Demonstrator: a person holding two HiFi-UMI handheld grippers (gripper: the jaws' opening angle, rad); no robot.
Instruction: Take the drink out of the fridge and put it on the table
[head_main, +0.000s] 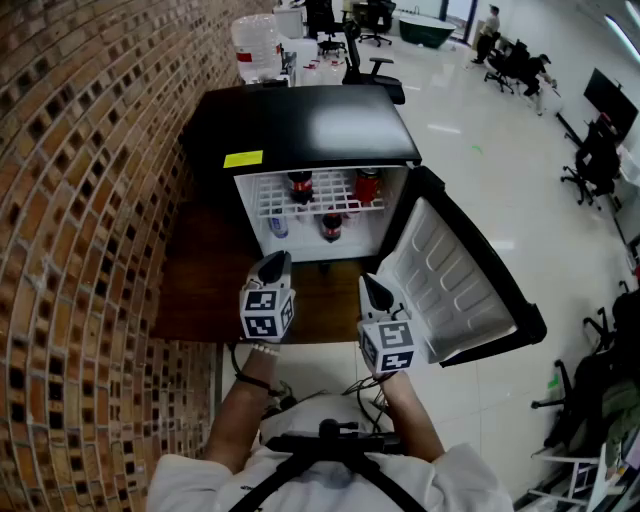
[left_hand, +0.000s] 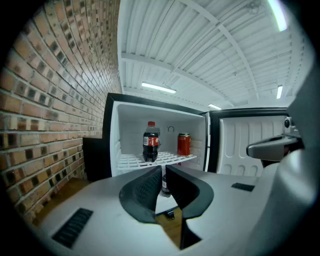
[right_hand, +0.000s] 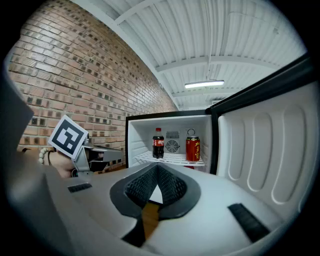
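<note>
Plainly, nothing is held yet: the left gripper (left_hand: 163, 170) and the right gripper (right_hand: 156, 167) hover before the open fridge (head_main: 300, 125), both pairs of jaws clenched together on nothing. The cola bottle (left_hand: 150, 142) stands upright toward the left edge of the upper wire shelf (head_main: 266, 197), with a red can (left_hand: 184, 144) toward its right edge. The bottle looks full, so probably weighty, stiff and perhaps slick with cold. Its labelled waist seems the safest hold.

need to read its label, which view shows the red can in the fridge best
The right gripper view: the red can stands upright, face on and unblocked. In the left gripper view the can is similar but slightly smaller. In the head view the can is tiny, seen steeply from above.
</note>
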